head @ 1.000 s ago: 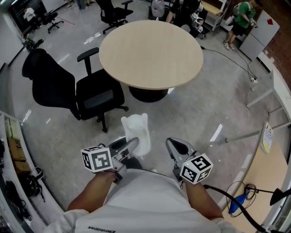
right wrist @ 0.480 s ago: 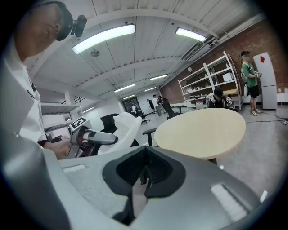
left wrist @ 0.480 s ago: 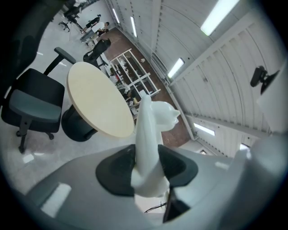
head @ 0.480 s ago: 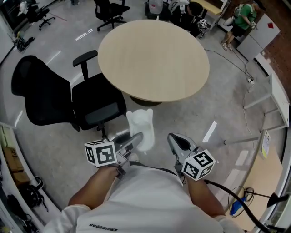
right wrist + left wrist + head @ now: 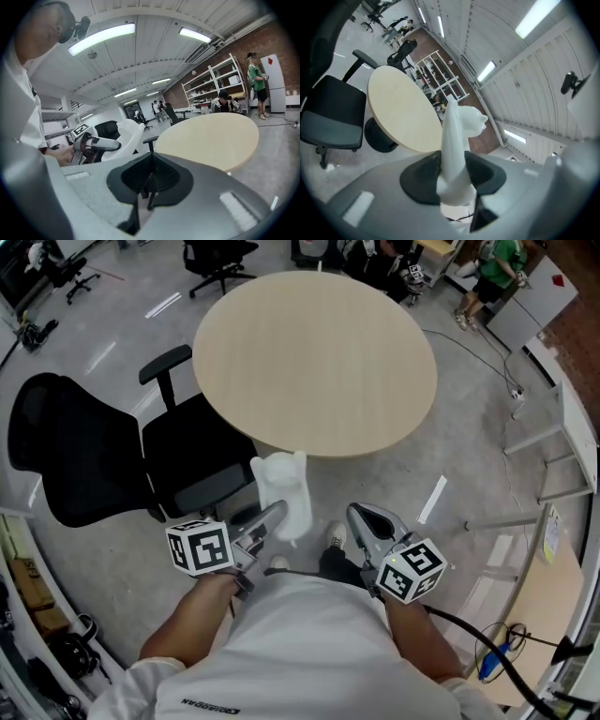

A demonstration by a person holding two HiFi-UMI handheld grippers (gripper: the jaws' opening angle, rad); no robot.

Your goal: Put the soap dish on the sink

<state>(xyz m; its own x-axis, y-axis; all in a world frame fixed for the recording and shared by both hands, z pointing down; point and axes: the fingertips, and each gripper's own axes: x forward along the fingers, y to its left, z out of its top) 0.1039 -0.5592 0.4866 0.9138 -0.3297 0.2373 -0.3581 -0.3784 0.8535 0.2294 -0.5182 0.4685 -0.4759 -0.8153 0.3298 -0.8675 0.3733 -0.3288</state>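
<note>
1. Head view, what is hidden: the person's white shirt fills the bottom of the picture and covers both forearms from the wrists back. The round table (image 5: 314, 352) hides its own pedestal under its top. The lower end of the soap dish (image 5: 284, 491) is lost between the jaws of the left gripper (image 5: 275, 515).
2. Head view, the dish: it is white and stands up out of the left gripper's jaws, just at the table's near edge. Beside it is the seat of a black office chair (image 5: 94, 456). It is in the air, resting on nothing. The right gripper (image 5: 360, 516) is just beside it and does not touch it.
3. Left gripper view: the soap dish (image 5: 457, 136) runs up the middle and blocks the table's right side (image 5: 398, 112). The left gripper (image 5: 454, 180) is clamped on it, with a dark pad pressed against each side of its lower part. Its scalloped top edge rises clear above the jaws.
4. Right gripper view: the left edge is taken up by the shirt, and a blurred patch sits at the top left. The right gripper (image 5: 149, 180) has its jaws together, with nothing between them.
5. Right gripper view, the dish: the soap dish (image 5: 125, 133) shows at the left beyond the jaws, partly covered by the left gripper (image 5: 101, 144). The table's near edge (image 5: 211, 138) lies to its right.
</note>
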